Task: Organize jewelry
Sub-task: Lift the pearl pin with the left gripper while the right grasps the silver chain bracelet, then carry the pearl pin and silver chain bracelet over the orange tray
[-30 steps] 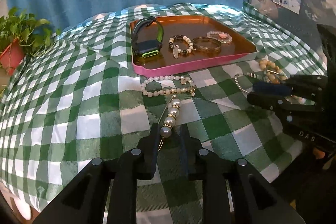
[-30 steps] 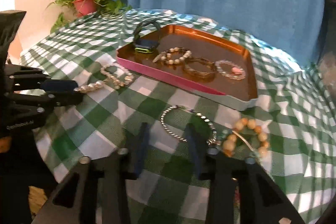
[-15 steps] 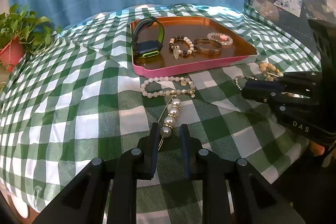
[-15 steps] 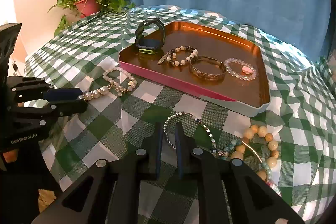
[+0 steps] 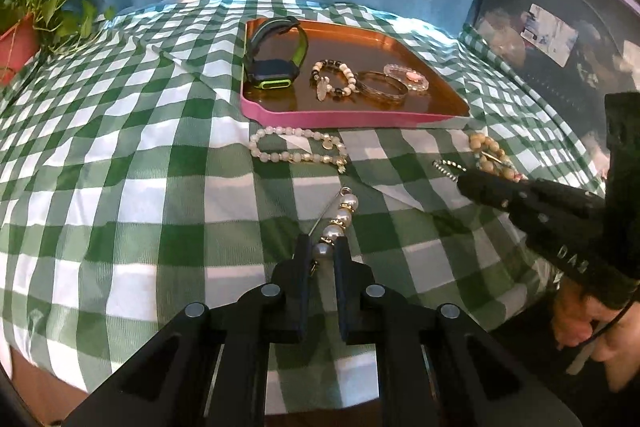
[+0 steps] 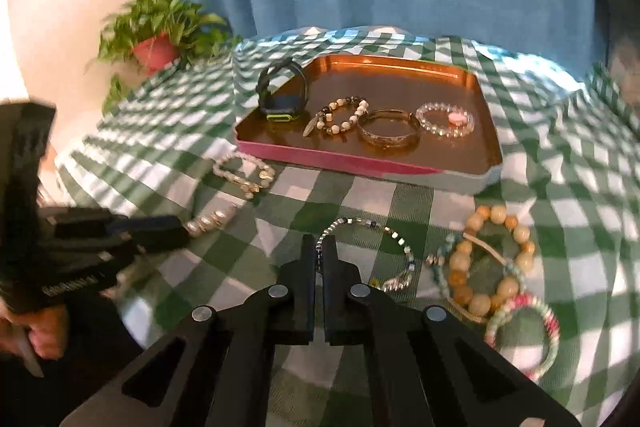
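Left hand-held gripper (image 5: pixel 322 251) pinches the pearl pin (image 5: pixel 338 223), right hand-held gripper (image 6: pixel 319 251) the chain bracelet (image 6: pixel 370 251), both bound for the tray (image 6: pixel 486 131) at twelve o'clock.

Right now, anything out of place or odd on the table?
Nothing damaged or spilled. The green-and-white checked tablecloth is wrinkled, and several beaded bracelets lie outside the copper tray with the pink rim, one pile overlapping at its right.

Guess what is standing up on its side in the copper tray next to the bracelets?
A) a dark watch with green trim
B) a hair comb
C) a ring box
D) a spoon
A: the dark watch with green trim stands in the copper tray, left of the three bracelets.
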The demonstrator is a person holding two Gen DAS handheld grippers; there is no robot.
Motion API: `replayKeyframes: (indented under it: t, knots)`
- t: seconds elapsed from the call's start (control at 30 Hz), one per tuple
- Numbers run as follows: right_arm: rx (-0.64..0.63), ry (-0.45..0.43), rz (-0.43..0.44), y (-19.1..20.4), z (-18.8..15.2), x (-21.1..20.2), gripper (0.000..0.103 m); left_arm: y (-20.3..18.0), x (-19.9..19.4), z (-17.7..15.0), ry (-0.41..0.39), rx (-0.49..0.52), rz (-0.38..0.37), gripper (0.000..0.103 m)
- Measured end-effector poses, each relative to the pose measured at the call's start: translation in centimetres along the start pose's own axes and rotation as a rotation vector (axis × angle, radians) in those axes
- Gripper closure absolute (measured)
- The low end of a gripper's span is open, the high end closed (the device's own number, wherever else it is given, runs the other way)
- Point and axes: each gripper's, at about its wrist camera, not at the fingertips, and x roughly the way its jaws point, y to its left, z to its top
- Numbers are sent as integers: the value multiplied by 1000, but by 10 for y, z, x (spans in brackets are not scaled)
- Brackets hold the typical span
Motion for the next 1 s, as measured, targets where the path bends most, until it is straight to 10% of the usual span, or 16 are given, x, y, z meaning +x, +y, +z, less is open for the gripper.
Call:
replayKeyframes:
  t: [0.47,1.0]
  knots:
    - [135,-99,139,1,12,-61,101,-16,-46,1,-60,-68,26,92]
    - [99,-200,77,23,20,-141,101,-61,-117,22,-193,-62,-61,92]
